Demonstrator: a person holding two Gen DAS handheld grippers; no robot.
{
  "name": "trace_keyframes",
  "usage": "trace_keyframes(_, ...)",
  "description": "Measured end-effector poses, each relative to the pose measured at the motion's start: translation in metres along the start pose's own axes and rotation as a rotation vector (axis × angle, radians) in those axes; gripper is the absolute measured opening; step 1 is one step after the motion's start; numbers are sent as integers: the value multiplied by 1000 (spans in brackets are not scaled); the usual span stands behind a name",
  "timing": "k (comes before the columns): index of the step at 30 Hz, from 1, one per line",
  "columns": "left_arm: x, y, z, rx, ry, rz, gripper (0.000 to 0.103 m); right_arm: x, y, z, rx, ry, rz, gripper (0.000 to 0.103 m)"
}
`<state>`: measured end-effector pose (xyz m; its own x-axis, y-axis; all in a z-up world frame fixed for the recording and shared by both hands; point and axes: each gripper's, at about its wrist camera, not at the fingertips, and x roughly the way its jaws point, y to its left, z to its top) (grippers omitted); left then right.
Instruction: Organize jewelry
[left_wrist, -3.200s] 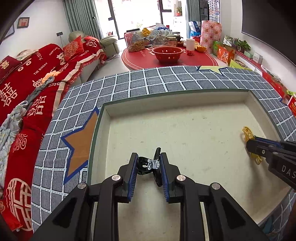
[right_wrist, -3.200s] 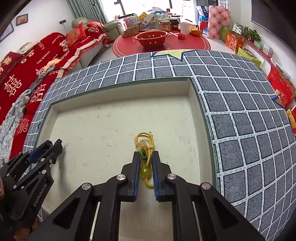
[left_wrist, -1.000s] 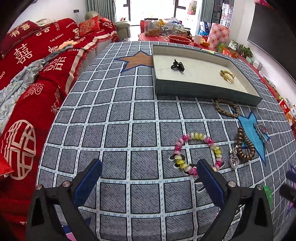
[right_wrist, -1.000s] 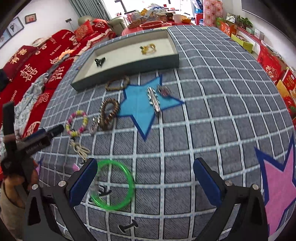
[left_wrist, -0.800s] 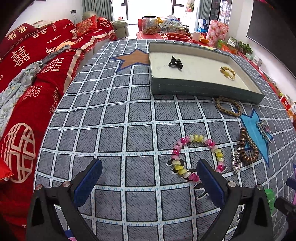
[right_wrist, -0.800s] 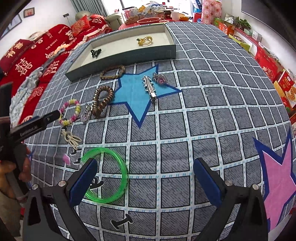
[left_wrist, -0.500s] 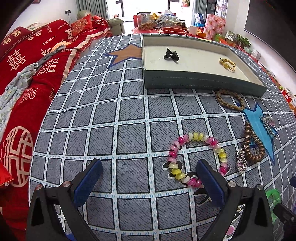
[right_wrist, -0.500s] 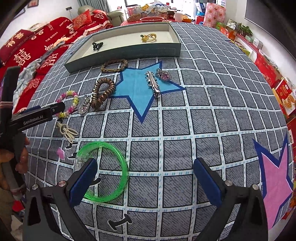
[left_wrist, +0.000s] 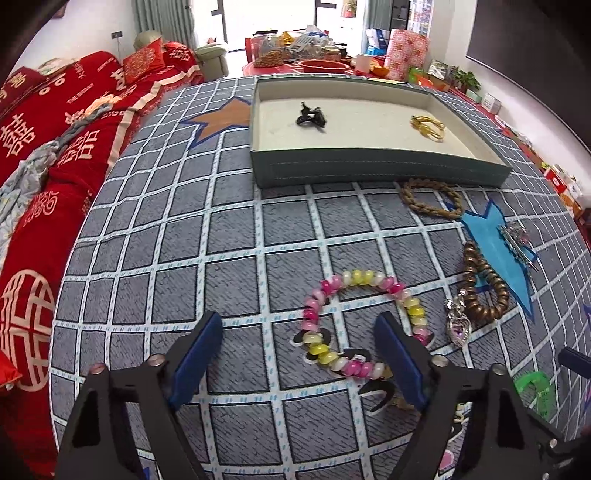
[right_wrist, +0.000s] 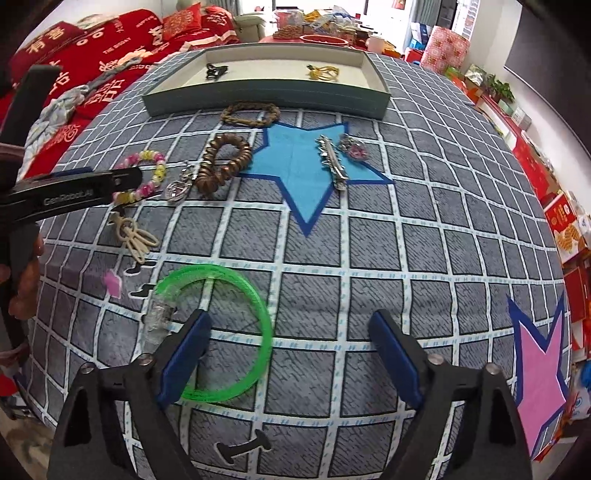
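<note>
A teal tray (left_wrist: 369, 168) with a cream floor stands at the far side and holds a black hair clip (left_wrist: 311, 117) and a yellow cord piece (left_wrist: 428, 126). My left gripper (left_wrist: 299, 354) is open and empty, low over a pink-and-yellow bead bracelet (left_wrist: 354, 278) whose near part lies between its fingers. My right gripper (right_wrist: 290, 350) is open and empty over the mat, its left finger (right_wrist: 184, 354) over a green bangle (right_wrist: 255, 306). A braided bracelet (right_wrist: 251, 114), a brown bead bracelet (right_wrist: 221, 158) and a silver hair clip (right_wrist: 332, 162) lie on the mat.
A heart pendant (left_wrist: 458, 326), a pink charm (right_wrist: 354, 149) and a cream ornament (right_wrist: 135, 236) also lie on the grey grid mat (left_wrist: 207, 221). A red sofa (left_wrist: 44, 147) runs along the left. Boxes line the floor at the right (right_wrist: 565, 218).
Both grippers left the black clip and the yellow piece in the tray, opened and drew back. In the last second both have moved forward and lower over the loose jewelry.
</note>
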<state>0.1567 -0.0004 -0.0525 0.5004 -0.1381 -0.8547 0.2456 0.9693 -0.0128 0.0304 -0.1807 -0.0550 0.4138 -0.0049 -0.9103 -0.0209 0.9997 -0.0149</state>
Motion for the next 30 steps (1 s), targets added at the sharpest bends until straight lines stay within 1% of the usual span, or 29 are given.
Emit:
trace_keyframes(1,-1,-2,0,9,-2,-6,86,-1,2,0,-6,-2,2,83)
trace_keyframes(3,-3,-7,0,30,-7,-17,74,-2,5,0,-12,-5,7,77)
trace_keyframes(4,-4,-9,-1,41,-10,-27,70,-2,5,1,-14,-6,8,76)
trace_keyframes(5,-6,-12,-1,58,-14,-39,59,-3,6,0,-14,-6,12,74)
trace_keyframes(6,-7,-15,-1,73,-18,-42,43,-2,6,1,-15,-6,14,73)
trace_keyframes(7,-8,-19,-2,91,-20,-43,37,-3,6,1,-15,-6,15,71)
trace_keyframes(8,-9,-22,-2,106,-20,-48,25,-3,7,1,-17,-6,16,69)
trace_keyframes(9,-9,-23,-2,115,-20,-47,23,-3,8,1,-19,-7,17,65)
trace_keyframes(10,-10,-24,-3,118,-22,-42,23,-4,8,1,-20,-9,17,58)
trace_keyframes(11,-10,-24,-3,114,-22,-46,23,-5,9,1,-22,-10,17,55)
trace_keyframes(12,-10,-22,-2,101,-20,-58,23,-6,10,0,-23,-12,17,49)
trace_keyframes(13,-11,-20,-2,87,-18,-70,23,-6,10,0,-23,-15,18,39)
trace_keyframes(14,-12,-17,-2,66,-13,-84,23,-7,10,-1,-24,-18,17,32)
trace_keyframes(15,-13,-14,-2,56,-14,-89,23,-8,10,-1,-24,-22,19,13)
trace_keyframes(16,-16,-13,-2,50,-20,-90,23,-8,10,-1,-20,-24,22,9)
trace_keyframes(17,-20,-11,-2,47,-30,-89,23,-8,9,-1,-14,-26,25,7)
trace_keyframes(23,-39,-6,2,33,-65,-114,23,-13,-7,2,51,-41,85,8)
trace_keyframes(30,-63,1,20,-4,-123,-143,23,-31,-32,22,120,-92,121,8)
